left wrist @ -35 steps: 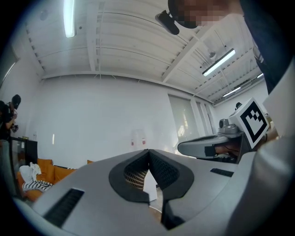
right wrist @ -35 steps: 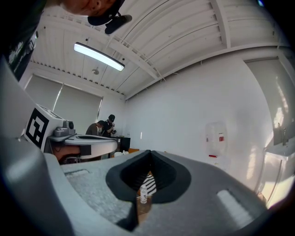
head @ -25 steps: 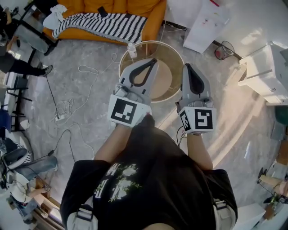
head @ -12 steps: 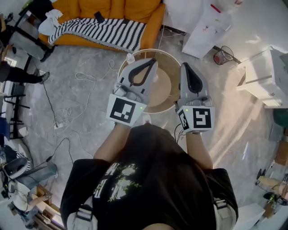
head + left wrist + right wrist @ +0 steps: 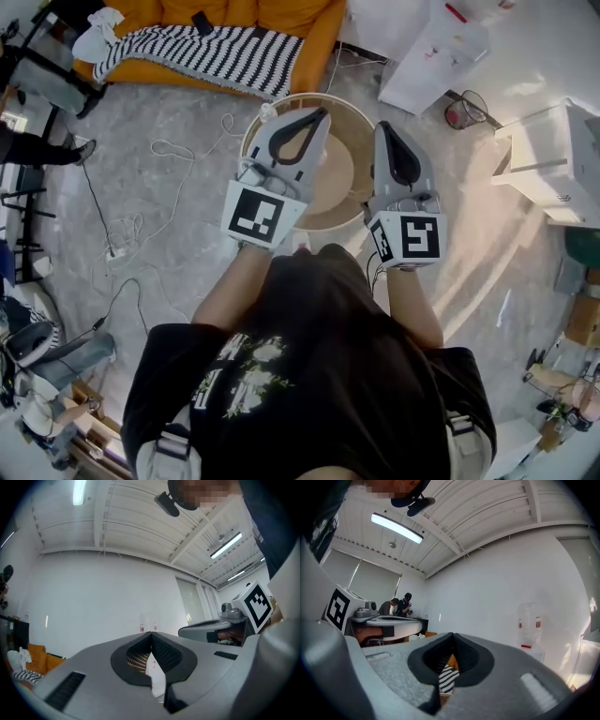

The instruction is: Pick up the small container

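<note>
A small clear bottle [image 5: 266,112] stands at the far left rim of a round wooden table [image 5: 352,112], seen in the head view. My left gripper [image 5: 322,113] hangs over the table with its jaws shut and nothing between them, its tips a short way right of the bottle. My right gripper [image 5: 383,127] is beside it over the table's right side, also shut and holding nothing. Both gripper views look level toward white walls and ceiling. The left gripper [image 5: 151,633] and right gripper [image 5: 453,634] show closed tips there, and neither view shows the bottle.
An orange sofa [image 5: 309,37] with a striped blanket [image 5: 202,47] lies beyond the table. Cables [image 5: 173,155] trail over the floor at left. A white board [image 5: 431,52], a small bin [image 5: 459,111] and a white cabinet [image 5: 553,159] stand to the right. People [image 5: 398,605] stand far off.
Both grippers have stayed shut over the table. The left one has drifted slightly forward, and the whole view has shifted a little.
</note>
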Demonstrator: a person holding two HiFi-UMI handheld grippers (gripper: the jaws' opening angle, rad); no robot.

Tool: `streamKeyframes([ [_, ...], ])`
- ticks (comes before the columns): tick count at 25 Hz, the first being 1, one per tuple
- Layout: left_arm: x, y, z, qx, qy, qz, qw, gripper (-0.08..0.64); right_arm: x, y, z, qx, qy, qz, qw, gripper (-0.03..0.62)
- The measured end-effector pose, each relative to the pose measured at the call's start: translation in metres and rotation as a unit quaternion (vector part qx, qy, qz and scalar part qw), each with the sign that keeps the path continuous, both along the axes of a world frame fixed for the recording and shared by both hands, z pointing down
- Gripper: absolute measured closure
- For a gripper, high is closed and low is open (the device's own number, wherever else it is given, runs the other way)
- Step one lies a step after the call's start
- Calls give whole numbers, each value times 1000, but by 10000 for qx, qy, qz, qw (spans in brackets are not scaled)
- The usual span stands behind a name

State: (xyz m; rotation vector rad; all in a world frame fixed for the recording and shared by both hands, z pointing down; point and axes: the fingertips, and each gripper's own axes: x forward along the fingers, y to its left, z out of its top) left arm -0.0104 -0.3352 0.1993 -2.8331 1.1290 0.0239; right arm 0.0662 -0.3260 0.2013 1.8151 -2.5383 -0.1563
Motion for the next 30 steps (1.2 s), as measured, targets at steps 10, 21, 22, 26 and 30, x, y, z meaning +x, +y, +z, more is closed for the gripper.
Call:
streamKeyframes([
  [10,17,-33,14,1,57,-347,9994,549,8,-28,8,232,-84,-694,9973,597],
  [21,91,-65,21,-89,17,-1194,9928,548,70,-76,22,99,-133,-1855,9825,597],
  [22,99,-68,22,-67,-39,-1262,9920,548,77,-81,24,87,-150,-1945,9807,597],
  [26,123,-81,33,13,-291,-1565,9873,548,101,-100,33,151,-169,-2189,9755,597],
  [30,130,-82,37,151,-276,-1870,9819,548,108,-101,46,121,-89,-2477,9687,596],
])
